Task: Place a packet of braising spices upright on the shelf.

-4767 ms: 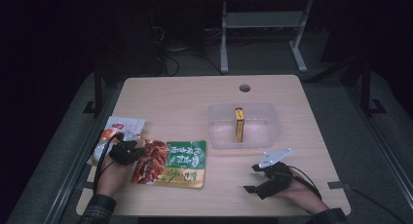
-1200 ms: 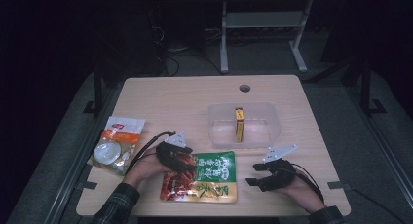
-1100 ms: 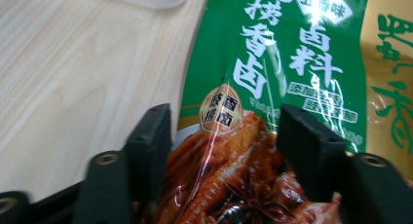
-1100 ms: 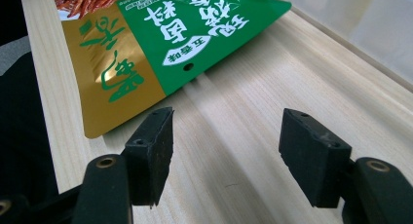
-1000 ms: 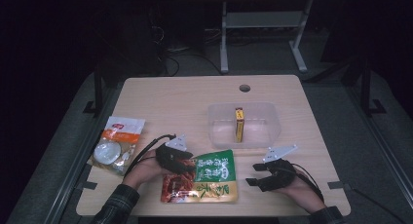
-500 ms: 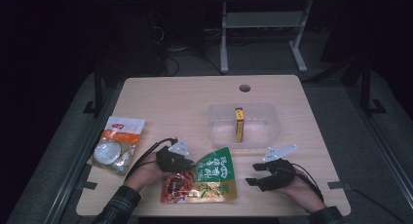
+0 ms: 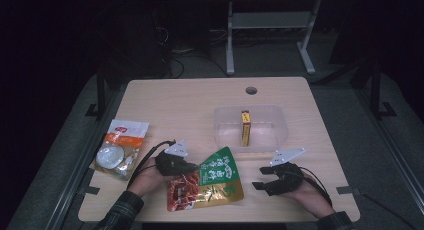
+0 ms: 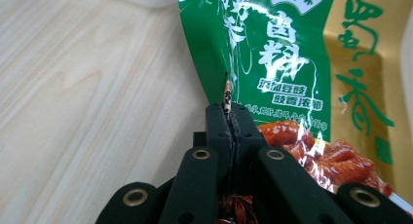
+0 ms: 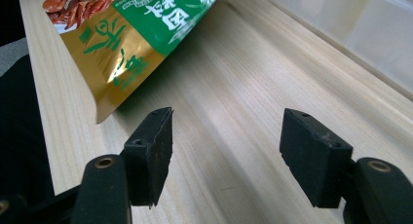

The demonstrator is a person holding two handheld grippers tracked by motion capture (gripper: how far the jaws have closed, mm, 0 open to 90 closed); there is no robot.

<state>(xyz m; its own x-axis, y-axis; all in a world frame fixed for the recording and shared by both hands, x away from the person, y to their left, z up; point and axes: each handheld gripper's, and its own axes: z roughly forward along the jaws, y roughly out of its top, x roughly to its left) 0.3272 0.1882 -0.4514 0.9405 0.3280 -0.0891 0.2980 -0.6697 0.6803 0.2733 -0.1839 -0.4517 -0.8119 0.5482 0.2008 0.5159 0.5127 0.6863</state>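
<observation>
Left gripper view: left gripper (image 8: 227,112) (clamped) on snack pouch (image 8: 272,48)

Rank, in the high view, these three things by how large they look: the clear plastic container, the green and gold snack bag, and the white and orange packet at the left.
1. clear plastic container
2. green and gold snack bag
3. white and orange packet

The container and the bag look close in size.

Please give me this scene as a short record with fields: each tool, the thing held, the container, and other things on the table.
left tool: jaws have just been closing, now shut on the edge of the green snack packet
right tool: open, nothing between its jaws, low over the table
container: clear plastic bin with a yellow box standing upright inside
other: orange-and-white packet at the table's left edge
</observation>
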